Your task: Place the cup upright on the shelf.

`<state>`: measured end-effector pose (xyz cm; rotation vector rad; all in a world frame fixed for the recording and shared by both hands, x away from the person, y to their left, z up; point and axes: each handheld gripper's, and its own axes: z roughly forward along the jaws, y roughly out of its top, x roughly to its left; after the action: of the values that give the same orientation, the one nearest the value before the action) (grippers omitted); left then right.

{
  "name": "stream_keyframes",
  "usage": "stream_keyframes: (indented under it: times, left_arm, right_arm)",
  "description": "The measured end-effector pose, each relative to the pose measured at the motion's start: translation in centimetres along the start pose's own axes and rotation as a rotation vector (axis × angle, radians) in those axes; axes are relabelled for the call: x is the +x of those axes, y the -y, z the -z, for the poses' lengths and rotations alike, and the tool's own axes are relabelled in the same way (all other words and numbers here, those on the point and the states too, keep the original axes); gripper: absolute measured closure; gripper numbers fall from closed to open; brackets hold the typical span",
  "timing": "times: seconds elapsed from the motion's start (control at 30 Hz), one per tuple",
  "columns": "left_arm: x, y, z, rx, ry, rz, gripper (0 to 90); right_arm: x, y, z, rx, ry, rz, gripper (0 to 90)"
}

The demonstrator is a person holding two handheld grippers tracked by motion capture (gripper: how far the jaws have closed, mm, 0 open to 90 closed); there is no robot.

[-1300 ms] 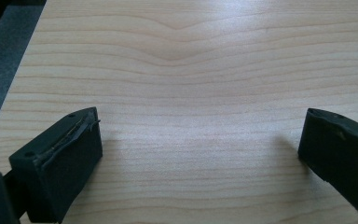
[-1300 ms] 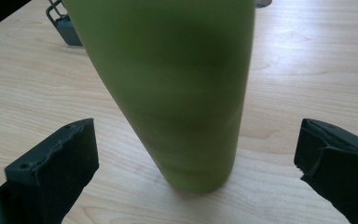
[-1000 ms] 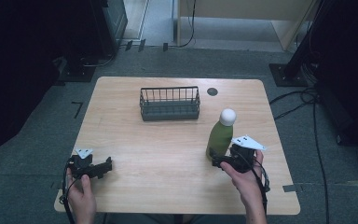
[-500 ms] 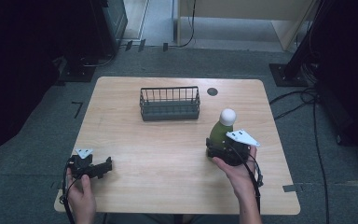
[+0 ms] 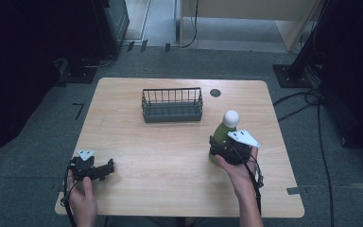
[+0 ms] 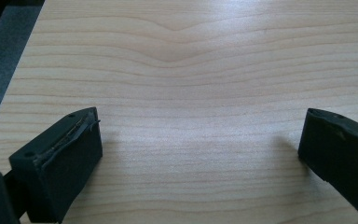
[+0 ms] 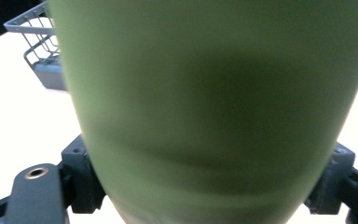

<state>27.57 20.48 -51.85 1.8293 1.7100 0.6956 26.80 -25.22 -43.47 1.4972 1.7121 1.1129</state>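
Firmly around bottle [image 5: 223,134], right hand-held gripper [image 5: 217,150].

Both grippers: left gripper [image 5: 105,168], right gripper [image 5: 216,146], black bodies, grey three-cornered top plates, black trailing cables; forearms unsleeved.

Green bottle [image 5: 222,135] with white cap, upright, near table's right edge, clamped in right tool [image 5: 216,147]
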Motion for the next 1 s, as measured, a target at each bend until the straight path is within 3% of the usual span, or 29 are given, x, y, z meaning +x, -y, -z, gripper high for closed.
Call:
stream_keyframes:
  times: [0.1,0.37,1.0]
  left_arm:
    - [0.0,0.0,0.0,0.000,0.000,-0.001,0.1]
    - [0.0,0.0,0.0,0.001,0.000,-0.001,0.0]
    - [0.0,0.0,0.0,-0.002,0.000,0.003,0.0]
  right_arm:
    - [0.3,0.0,0.0,-0.009,0.012,0.031,20.0]
    - [0.6,-0.2,-0.1,-0.014,0.023,0.048,20.3]
    - [2.6,-3.8,-1.3,-0.023,-0.037,0.071,20.4]
